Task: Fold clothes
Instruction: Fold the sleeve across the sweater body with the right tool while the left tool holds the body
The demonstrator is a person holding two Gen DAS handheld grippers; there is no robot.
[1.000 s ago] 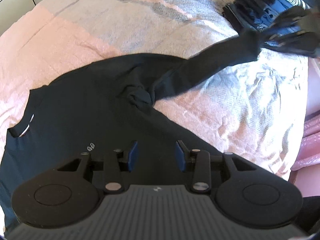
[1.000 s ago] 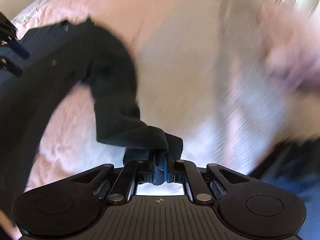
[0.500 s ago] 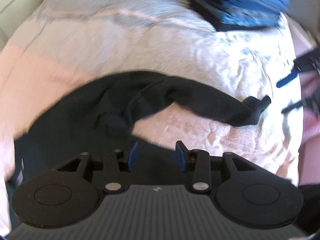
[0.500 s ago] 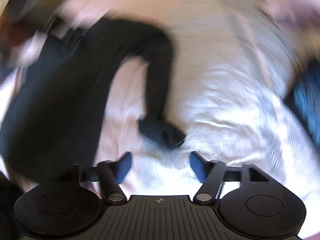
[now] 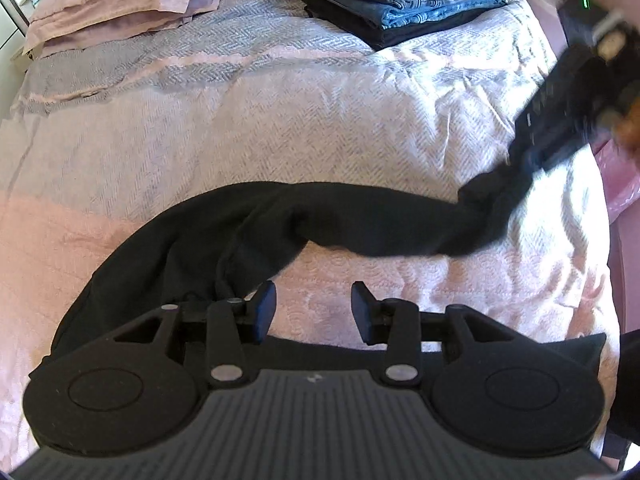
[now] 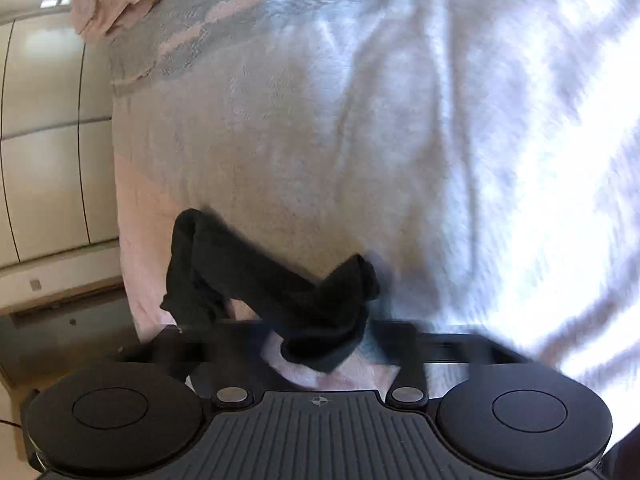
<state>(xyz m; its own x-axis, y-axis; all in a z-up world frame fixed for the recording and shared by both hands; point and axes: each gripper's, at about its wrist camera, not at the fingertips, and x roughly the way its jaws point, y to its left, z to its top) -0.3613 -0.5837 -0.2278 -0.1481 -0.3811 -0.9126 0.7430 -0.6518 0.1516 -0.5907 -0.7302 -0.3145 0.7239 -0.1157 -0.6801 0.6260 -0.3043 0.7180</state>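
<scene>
Your left gripper (image 5: pixel 313 312) fingers stand part open over the bed (image 5: pixel 280 120), holding nothing; the black garment (image 5: pixel 280 224) lies just beyond them. Your right gripper (image 6: pixel 320 344) fingers are closing around its sleeve end (image 6: pixel 320 320), angled downward.

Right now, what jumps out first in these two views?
A black garment sprawls across the pale bedspread, one long sleeve stretched toward the right gripper, whose fingers are closing at the cuff; blur hides the grip. The left gripper hovers open over the garment's near edge, nothing between its fingers. At the far end sit folded jeans and pink pillows.
</scene>
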